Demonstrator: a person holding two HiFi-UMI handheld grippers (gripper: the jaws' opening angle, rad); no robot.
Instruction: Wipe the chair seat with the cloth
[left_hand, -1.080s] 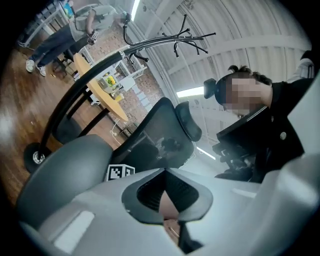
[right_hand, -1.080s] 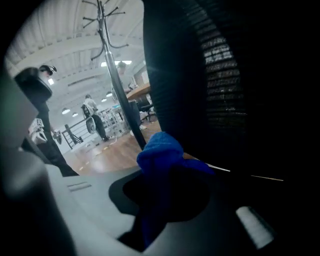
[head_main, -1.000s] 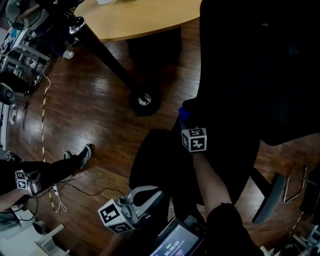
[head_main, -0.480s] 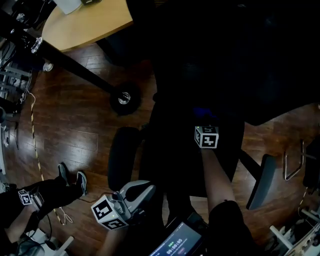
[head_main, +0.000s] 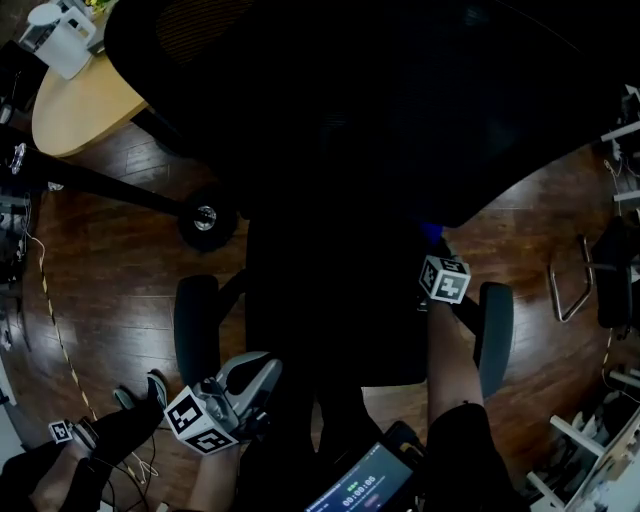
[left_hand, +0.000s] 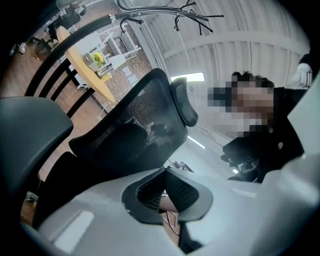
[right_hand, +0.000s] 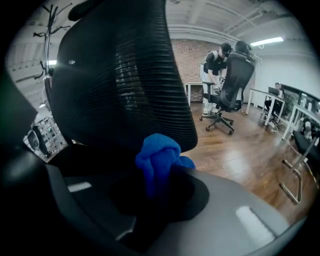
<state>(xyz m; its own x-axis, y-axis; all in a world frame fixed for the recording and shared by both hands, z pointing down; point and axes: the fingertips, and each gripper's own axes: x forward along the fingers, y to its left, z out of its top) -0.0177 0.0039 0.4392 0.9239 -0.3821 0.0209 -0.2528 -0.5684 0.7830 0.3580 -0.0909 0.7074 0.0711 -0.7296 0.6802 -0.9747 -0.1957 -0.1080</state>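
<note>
My head camera looks steeply down over the chair (head_main: 330, 330), with its backrest (head_main: 350, 110) at the top of the view. The camera on my left claw (left_hand: 167, 192) looks up from low at that same backrest. The camera on my right claw (right_hand: 160, 185) faces it close, with the room beyond.

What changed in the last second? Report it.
The right gripper, shut on the blue cloth, swept across the chair seat toward the armrest on the person's right. Nothing was released. The left gripper stayed low at the seat's front, shut and empty.
</note>
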